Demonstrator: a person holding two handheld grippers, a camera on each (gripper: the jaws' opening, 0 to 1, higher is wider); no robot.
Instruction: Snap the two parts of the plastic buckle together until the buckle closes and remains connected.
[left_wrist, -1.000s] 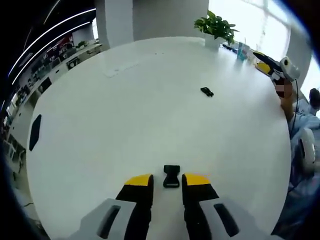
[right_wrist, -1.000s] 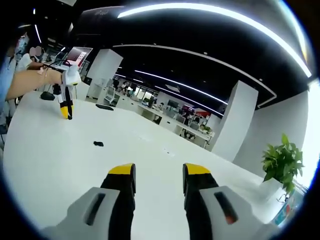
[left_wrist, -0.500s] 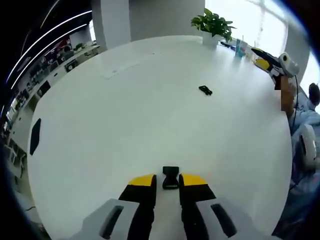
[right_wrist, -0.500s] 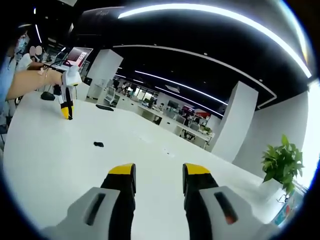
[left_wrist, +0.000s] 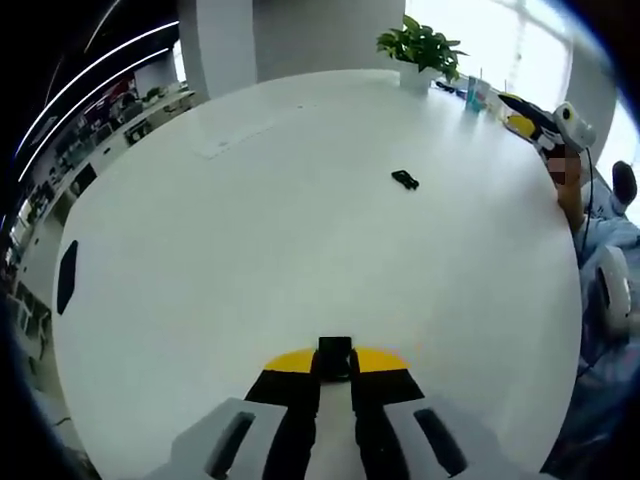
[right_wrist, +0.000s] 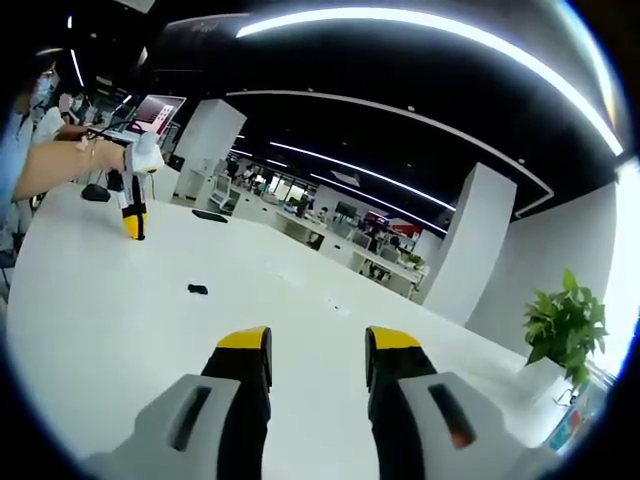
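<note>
A black buckle part (left_wrist: 334, 347) lies on the white round table (left_wrist: 250, 230), and my left gripper (left_wrist: 334, 362) is shut on it, its yellow tips pressed against both sides. The other buckle part (left_wrist: 404, 180) lies alone farther out on the table; the right gripper view shows this part (right_wrist: 197, 290) too, small and to the left. My right gripper (right_wrist: 318, 345) is held above the table, open, with nothing between its jaws. The left gripper (right_wrist: 131, 222) appears far to the left in the right gripper view, held by a person's arm.
A potted plant (left_wrist: 420, 45) stands at the table's far edge, with small items beside it. A flat black object (left_wrist: 67, 277) lies near the left rim. The right gripper (left_wrist: 545, 120) and a person's arm are at the far right. Desks and pillars fill the office behind.
My left gripper has moved forward over the near buckle part and closed its jaws onto it. The right gripper has stayed still and open.
</note>
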